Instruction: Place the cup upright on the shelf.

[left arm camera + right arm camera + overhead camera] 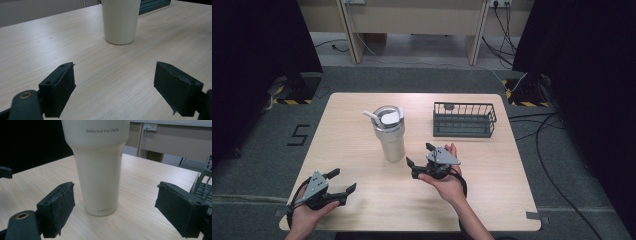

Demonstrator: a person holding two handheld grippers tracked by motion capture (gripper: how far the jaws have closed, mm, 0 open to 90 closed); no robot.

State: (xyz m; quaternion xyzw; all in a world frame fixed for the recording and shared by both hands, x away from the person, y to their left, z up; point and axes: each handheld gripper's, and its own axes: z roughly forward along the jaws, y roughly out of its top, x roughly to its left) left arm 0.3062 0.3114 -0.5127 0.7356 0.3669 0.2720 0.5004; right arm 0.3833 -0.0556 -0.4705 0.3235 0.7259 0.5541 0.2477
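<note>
Upright tumbler (390, 136) (axis vertical), straw (371, 115) leaning left

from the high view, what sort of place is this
Probably a lab or recording room: a light wooden table on grey carpet, black curtains at both sides, and loose black cables running across the floor.

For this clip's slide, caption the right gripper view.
Open right gripper faces an upright cream tumbler on the wooden table.

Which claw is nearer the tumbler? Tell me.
Right. The right claw sits open just beside the tumbler, facing it; the left claw is farther back, near the table's front-left corner.
</note>
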